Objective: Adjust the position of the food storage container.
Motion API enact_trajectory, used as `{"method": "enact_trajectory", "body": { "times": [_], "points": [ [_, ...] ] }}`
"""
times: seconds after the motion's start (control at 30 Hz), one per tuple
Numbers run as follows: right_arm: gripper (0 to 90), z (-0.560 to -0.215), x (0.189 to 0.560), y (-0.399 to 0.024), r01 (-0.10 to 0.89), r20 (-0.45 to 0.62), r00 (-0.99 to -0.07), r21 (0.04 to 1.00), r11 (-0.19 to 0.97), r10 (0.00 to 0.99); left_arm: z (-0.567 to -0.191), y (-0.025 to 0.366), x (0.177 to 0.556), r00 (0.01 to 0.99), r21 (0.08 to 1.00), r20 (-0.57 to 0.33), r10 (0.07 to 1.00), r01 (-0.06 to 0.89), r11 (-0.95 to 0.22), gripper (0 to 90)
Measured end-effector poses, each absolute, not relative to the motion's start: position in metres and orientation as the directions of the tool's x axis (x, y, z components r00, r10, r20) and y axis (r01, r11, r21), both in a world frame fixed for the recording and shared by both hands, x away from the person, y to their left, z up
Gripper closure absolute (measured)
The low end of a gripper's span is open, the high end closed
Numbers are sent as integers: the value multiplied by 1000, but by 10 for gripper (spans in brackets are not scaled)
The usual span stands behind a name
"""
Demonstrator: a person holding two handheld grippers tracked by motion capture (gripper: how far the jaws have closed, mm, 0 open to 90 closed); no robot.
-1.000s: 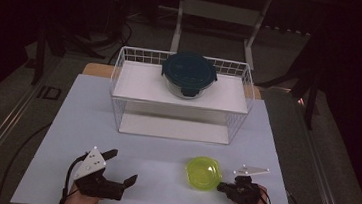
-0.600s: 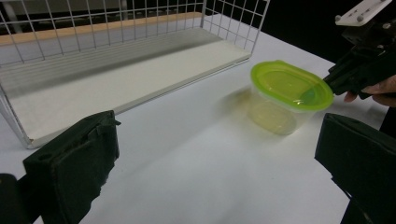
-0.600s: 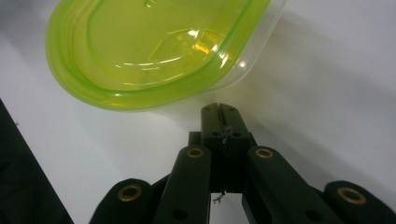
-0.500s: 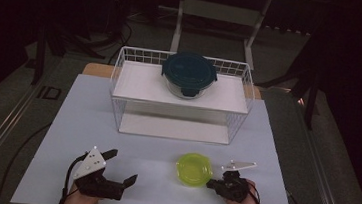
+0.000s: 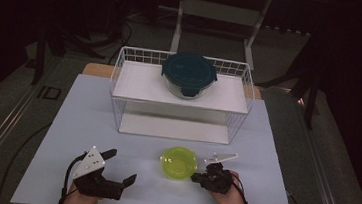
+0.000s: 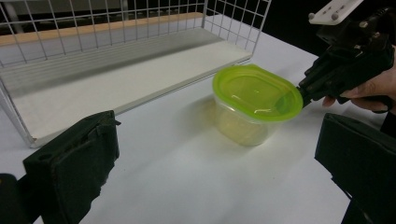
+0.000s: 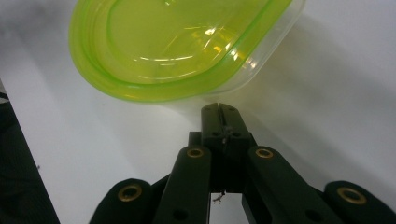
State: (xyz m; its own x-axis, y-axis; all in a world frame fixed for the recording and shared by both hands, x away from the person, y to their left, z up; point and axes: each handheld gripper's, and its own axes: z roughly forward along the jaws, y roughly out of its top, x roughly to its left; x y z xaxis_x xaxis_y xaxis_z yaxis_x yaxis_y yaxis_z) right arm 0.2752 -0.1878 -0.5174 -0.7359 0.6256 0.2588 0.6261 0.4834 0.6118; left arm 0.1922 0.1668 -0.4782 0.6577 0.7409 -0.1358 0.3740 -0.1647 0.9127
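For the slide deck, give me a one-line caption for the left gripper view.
Shut right gripper at the rim of the green-lidded tub beside the wire rack, seen between the open left jaws.

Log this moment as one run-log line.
right gripper: shut, tips at rim of green-lidded container | left gripper: open, holding nothing | container: on table before wire rack | teal-lidded bowl: on rack
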Motion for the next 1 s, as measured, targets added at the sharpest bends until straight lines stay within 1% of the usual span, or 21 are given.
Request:
{"method": "enact_trajectory", "body": {
  "times": [0.7,1.0],
  "points": [
    [900,-515,286,-154,594,260,-771,623,508,582,-480,166,192,663,911,-140,735,377,-167,0],
    [900,-510,284,-161,587,241,-768,635,502,593,-479,167,192,665,913,-142,733,375,-164,0]
  ]
}}
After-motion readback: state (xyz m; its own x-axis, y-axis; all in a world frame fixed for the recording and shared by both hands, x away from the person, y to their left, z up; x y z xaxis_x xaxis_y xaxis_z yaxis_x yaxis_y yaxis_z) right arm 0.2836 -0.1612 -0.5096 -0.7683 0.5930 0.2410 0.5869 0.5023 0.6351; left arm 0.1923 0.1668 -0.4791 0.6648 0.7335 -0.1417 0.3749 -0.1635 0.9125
